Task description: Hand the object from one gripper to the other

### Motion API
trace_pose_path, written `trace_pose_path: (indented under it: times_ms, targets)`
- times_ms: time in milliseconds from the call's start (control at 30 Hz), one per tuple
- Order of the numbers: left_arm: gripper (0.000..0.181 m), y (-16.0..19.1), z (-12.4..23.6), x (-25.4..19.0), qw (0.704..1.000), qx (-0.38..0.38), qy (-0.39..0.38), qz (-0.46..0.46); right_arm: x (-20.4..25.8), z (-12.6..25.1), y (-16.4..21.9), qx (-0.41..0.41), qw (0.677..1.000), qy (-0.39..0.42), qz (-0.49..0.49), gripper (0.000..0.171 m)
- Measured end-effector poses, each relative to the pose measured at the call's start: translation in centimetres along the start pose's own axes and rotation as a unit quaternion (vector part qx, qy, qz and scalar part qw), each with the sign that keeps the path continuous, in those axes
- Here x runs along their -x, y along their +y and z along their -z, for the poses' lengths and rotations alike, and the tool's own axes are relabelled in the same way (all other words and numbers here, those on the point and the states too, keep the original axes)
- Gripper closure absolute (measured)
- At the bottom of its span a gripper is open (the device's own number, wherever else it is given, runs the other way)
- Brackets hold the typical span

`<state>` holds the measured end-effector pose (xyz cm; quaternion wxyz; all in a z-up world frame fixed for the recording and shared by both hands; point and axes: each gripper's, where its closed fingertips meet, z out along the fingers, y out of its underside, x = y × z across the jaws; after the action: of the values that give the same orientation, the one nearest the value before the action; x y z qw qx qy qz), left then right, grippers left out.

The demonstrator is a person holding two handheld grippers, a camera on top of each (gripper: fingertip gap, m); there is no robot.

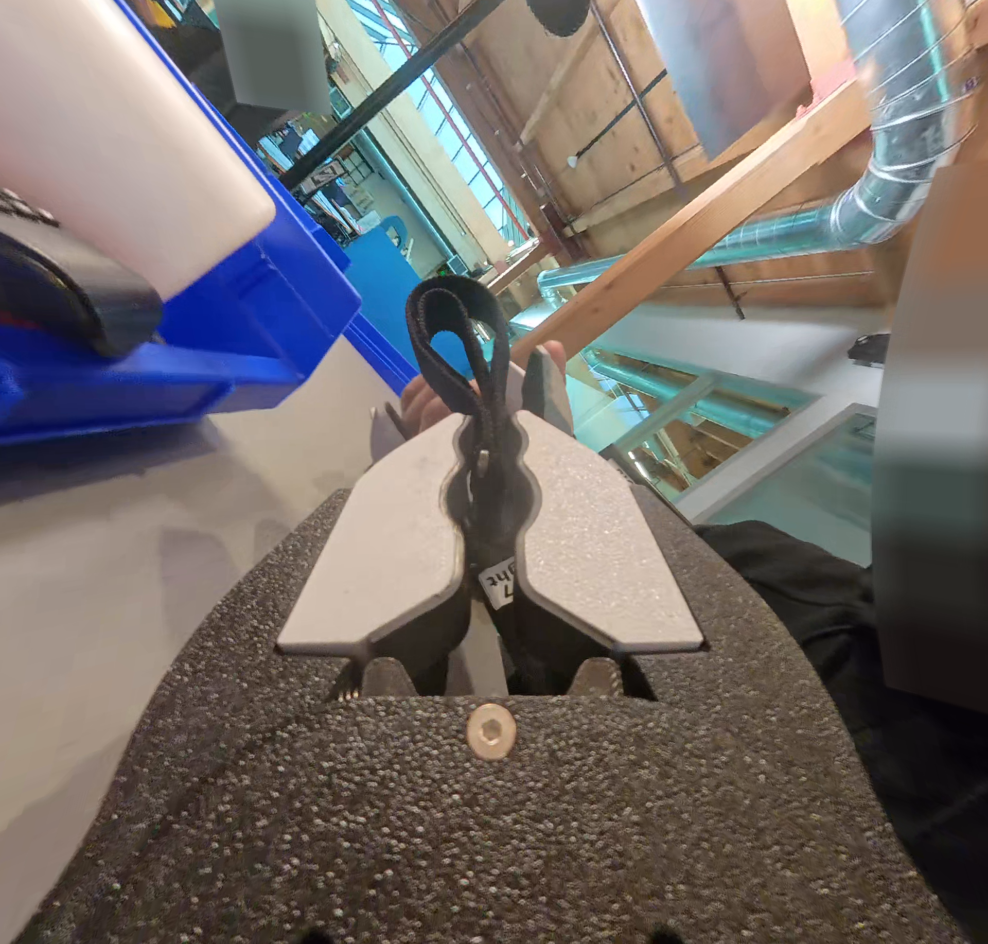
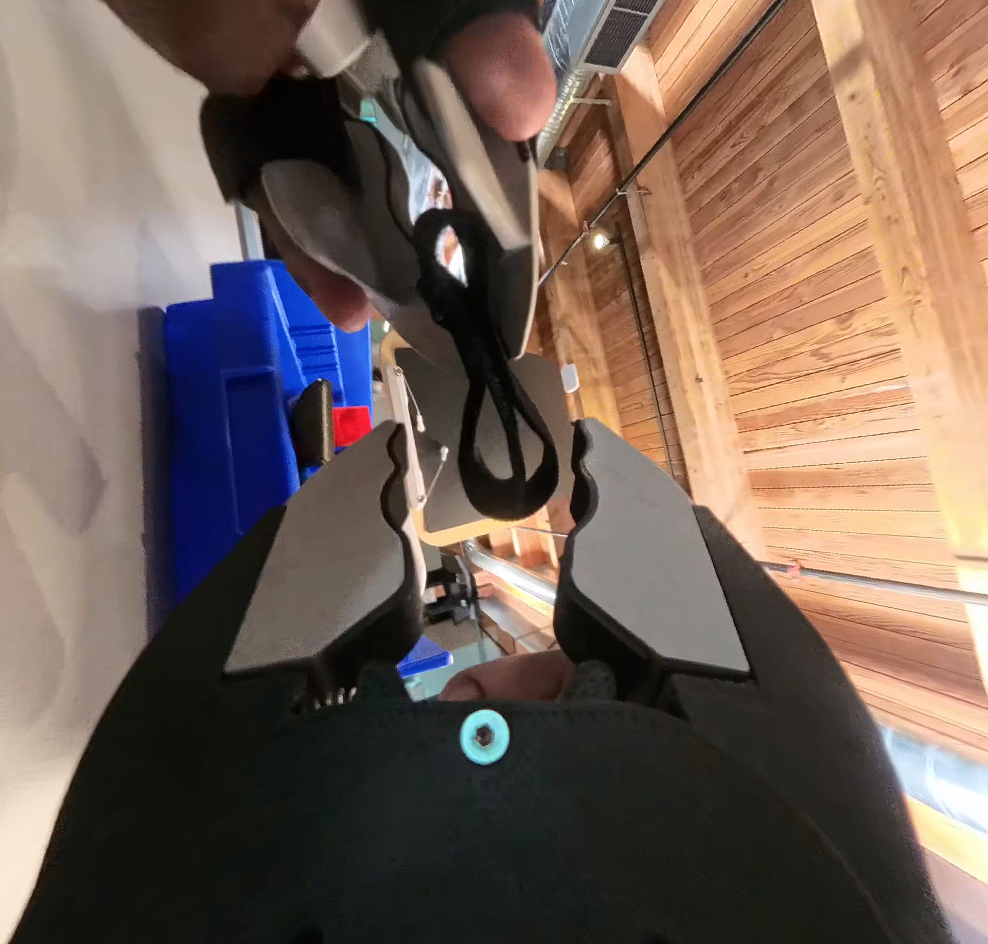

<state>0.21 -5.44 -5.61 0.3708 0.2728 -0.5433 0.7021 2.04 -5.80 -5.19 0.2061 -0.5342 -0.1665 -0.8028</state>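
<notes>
A black looped strap [image 1: 454,330] is pinched between the grey pads of my left gripper [image 1: 489,426], which is shut on it, and its loop sticks out past the fingertips. In the right wrist view the left gripper [image 2: 470,330] comes in from the top with the strap [image 2: 508,501] hanging from it. My right gripper [image 2: 489,437] is open. The strap's loop sits in the gap between its fingertips and touches neither pad. The right gripper's fingers [image 1: 545,389] show just behind the strap in the left wrist view.
A blue plastic bin [image 1: 240,330] stands on the white table [image 1: 107,597] to the left; it also shows in the right wrist view [image 2: 230,410] with small parts inside. A person's hand [image 2: 497,78] holds the left gripper. Wooden walls and metal ducts lie behind.
</notes>
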Motion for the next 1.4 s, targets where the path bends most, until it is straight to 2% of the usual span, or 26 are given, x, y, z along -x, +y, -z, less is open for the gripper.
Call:
trace_pose_path:
  times_ms: [100,267,400,467,600,700,800,867,933,1067,1167,1267,1400]
  targets:
    - [0.169,1.3,-0.5,0.0,1.0,0.024,-0.001,0.001,-0.4,-0.2,0.2,0.001,1.0,0.02,-0.009,0.122]
    - [0.167,1.8,-0.6,0.1,0.998,0.052,-0.012,-0.041,0.0,-0.5,0.6,0.007,0.999,0.004,-0.04,0.154]
    - [0.151,1.4,-0.1,-0.1,0.978,0.081,-0.041,-0.189,0.6,-0.6,0.6,0.007,0.994,-0.028,-0.109,0.161]
    - [0.14,1.0,0.4,-0.6,0.946,0.09,-0.055,-0.306,0.8,-0.6,0.8,0.012,0.988,-0.044,-0.148,0.161]
    - [0.125,0.9,1.5,-1.5,0.845,0.112,-0.064,-0.519,1.3,-0.4,1.4,0.029,0.956,-0.096,-0.276,0.162]
    - [0.121,1.5,1.9,-1.6,0.784,0.125,-0.057,-0.605,1.5,-0.1,1.5,0.03,0.91,-0.147,-0.386,0.162]
    - [0.118,1.9,1.7,-0.8,0.75,0.136,-0.075,-0.643,2.1,0.6,0.4,0.009,0.85,-0.217,-0.48,0.162]
    - [0.116,2.3,1.3,-0.5,0.746,0.139,-0.079,-0.647,2.5,1.4,-1.4,-0.032,0.807,-0.273,-0.522,0.162]
    - [0.116,3.0,1.0,-0.5,0.754,0.141,-0.069,-0.638,3.0,2.3,-3.3,-0.06,0.767,-0.326,-0.549,0.162]
    - [0.122,4.6,0.6,-0.6,0.765,0.157,-0.044,-0.623,3.3,3.3,-5.2,-0.086,0.745,-0.373,-0.547,0.162]
    - [0.137,5.2,0.4,-1.2,0.777,0.155,-0.022,-0.61,3.6,3.9,-5.9,-0.096,0.748,-0.39,-0.529,0.161]
    - [0.164,5.5,0.4,-1.6,0.789,0.155,-0.006,-0.594,4.0,4.1,-6.2,-0.097,0.757,-0.396,-0.511,0.161]
    - [0.168,4.3,0.4,-1.2,0.798,0.143,-0.038,-0.584,4.0,3.6,-5.6,-0.088,0.792,-0.362,-0.485,0.152]
